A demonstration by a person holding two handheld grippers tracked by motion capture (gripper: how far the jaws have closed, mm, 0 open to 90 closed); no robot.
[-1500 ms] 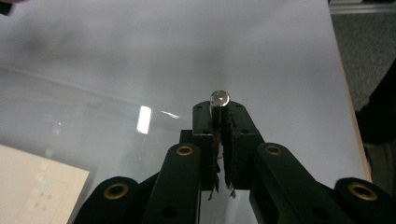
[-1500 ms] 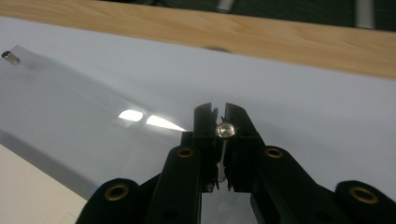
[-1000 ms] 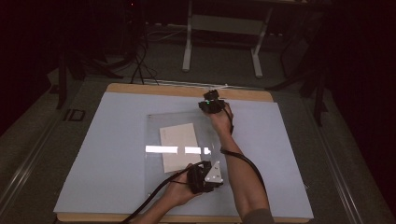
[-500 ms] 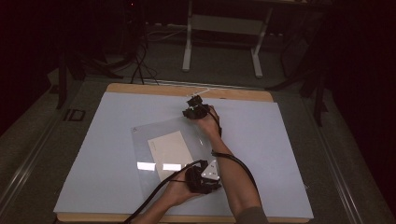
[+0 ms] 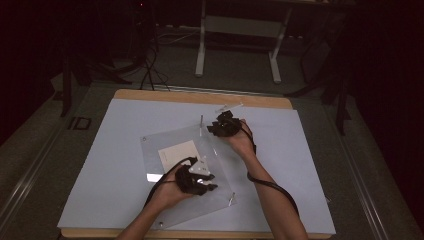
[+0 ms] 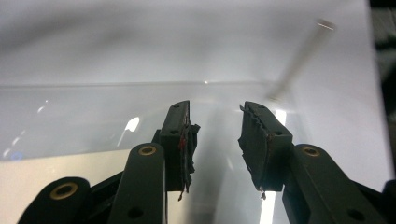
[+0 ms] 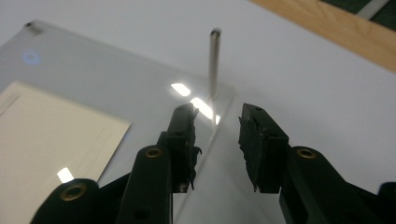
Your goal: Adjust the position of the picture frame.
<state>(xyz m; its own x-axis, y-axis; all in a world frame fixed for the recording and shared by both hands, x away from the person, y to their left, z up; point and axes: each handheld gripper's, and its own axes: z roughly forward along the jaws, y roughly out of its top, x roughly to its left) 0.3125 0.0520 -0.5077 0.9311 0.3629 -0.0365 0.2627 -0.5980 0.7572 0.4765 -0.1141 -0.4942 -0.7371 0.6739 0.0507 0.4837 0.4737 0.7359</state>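
Both claws stand parted with nothing between them, their jaws having just been opening. Left claw (image 5: 206, 181) hovers over the near right part of the clear acrylic sheet (image 5: 165, 142); right claw (image 5: 216, 126) sits at its far right corner, beside an upright metal pin (image 7: 214, 65). That sheet lies flat and skewed on the worktop (image 5: 100, 165), covering a cream card (image 5: 176, 153), probably pressed under it for framing. Letting go at opposite ends suggests they have set it down. Each forearm reaches in from the near edge, wrists low, jaws aimed down at the sheet.
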